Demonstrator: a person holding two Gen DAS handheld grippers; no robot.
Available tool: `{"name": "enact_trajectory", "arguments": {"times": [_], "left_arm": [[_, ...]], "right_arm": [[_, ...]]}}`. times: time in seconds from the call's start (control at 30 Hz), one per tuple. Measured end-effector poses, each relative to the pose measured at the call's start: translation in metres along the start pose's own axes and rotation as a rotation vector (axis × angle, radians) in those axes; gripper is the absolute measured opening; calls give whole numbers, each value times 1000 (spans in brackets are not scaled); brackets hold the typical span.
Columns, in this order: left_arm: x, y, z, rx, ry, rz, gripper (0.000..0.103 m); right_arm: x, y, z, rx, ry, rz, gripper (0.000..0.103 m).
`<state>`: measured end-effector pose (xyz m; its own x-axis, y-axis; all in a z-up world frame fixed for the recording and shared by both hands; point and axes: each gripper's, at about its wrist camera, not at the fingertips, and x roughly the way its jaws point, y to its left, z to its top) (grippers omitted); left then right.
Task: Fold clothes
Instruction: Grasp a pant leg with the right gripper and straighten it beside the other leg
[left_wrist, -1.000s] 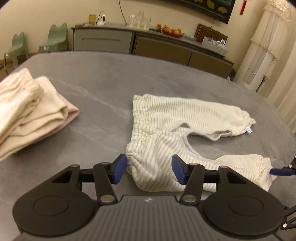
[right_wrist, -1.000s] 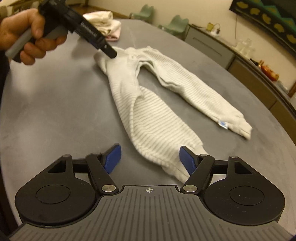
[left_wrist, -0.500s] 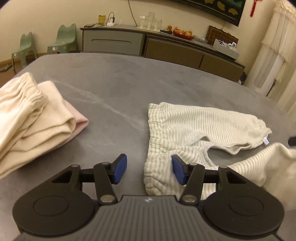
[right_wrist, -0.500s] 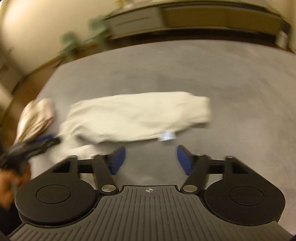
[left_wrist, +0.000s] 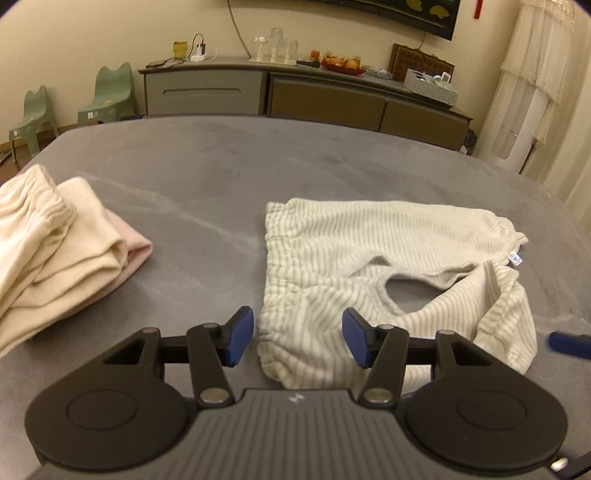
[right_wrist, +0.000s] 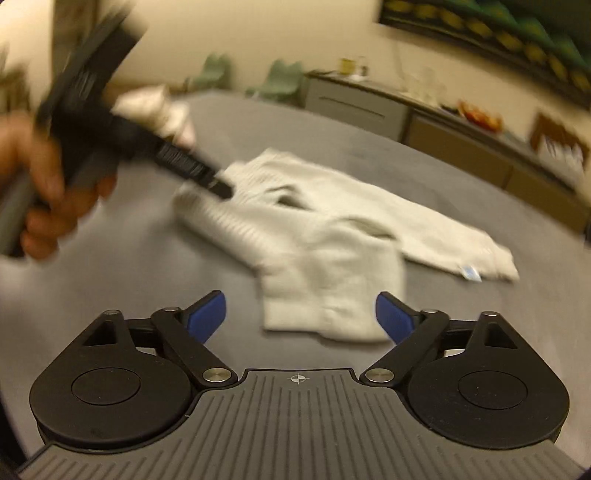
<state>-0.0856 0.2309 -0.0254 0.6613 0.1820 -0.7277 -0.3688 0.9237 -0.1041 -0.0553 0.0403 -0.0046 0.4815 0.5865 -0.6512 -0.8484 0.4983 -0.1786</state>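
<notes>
Striped trousers (left_wrist: 388, 266) lie on table (left_wrist: 207, 184).

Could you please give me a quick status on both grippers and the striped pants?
Left gripper open over waistband. Right gripper open, empty. Striped pants flat on table, near leg folded toward far leg. Folded cream clothes off left, not obstructing.

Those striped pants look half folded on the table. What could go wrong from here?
The near leg of the striped pants lies bunched and crooked over the far leg, so pressing on could set a lopsided fold. Both the left gripper and right gripper are open, holding nothing, so the loose fold might slip apart. The right view is blurred, suggesting quick motion that might snag the cloth.
</notes>
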Motion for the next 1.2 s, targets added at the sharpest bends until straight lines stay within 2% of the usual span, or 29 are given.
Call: {"name": "enact_trajectory", "arguments": {"times": [0.1, 0.13, 0.2, 0.27, 0.33, 0.47, 0.57, 0.6, 0.63, 0.67, 0.7, 0.73, 0.8, 0.83, 0.87, 0.9, 0.93, 1.0, 1.03, 1.07, 1.13, 1.2], "left_arm": [[0, 6, 1, -20, -1, 1, 54], [0, 9, 2, -29, -3, 1, 54], [0, 14, 3, -52, -5, 1, 54], [0, 18, 3, -75, 3, 4, 54], [2, 20, 3, -80, 11, 5, 54], [4, 9, 1, -5, 15, 22, 60], [0, 1, 0, 46, -5, 49, 58], [-2, 1, 1, 51, -27, 47, 58], [-5, 0, 3, 57, -48, 46, 58], [-5, -1, 5, 70, -60, 41, 59], [-3, -3, 7, 89, -64, 35, 59], [2, -6, 9, 117, -60, 29, 59], [17, -14, 11, 196, -28, 38, 58], [22, -16, 12, 218, -28, 47, 60], [25, -14, 15, 210, -33, 58, 61], [28, -11, 19, 187, -27, 74, 61], [31, -7, 22, 155, -23, 93, 61], [33, 4, 27, 81, -12, 122, 61], [32, 8, 28, 54, 0, 115, 60], [29, 9, 29, 40, 6, 105, 57], [11, 5, 28, 56, -32, 74, 55], [-7, 1, 27, 81, -73, 34, 55]], "right_arm": [[2, -21, 3, 122, 13, -16, 48], [3, -29, 4, 163, 17, -22, 7], [3, -44, 7, 247, 23, -33, 7], [-25, -75, 5, 376, -31, -62, 7], [-57, -115, -8, 592, -102, -62, 7], [-62, -177, -65, 947, -47, -121, 9], [-47, -193, -89, 1036, 44, -81, 12], [-48, -192, -87, 1028, 27, -72, 12], [-50, -190, -85, 1021, 10, -63, 23], [-52, -189, -82, 1013, -7, -55, 48], [-54, -187, -80, 1003, -23, -50, 58], [-55, -179, -73, 961, -34, -78, 61], [-48, -167, -62, 825, -18, -115, 59], [-42, -160, -57, 751, 9, -124, 53], [-36, -152, -53, 677, 35, -135, 42], [-33, -144, -50, 603, 63, -170, 39], [-31, -136, -48, 528, 90, -205, 29], [-26, -122, -43, 391, 132, -290, 34], [-26, -122, -42, 382, 136, -318, 39], [-24, -125, -40, 385, 139, -325, 41], [-26, -129, -35, 385, 141, -333, 41], [-41, -126, -29, 406, 61, -313, 41]]}}
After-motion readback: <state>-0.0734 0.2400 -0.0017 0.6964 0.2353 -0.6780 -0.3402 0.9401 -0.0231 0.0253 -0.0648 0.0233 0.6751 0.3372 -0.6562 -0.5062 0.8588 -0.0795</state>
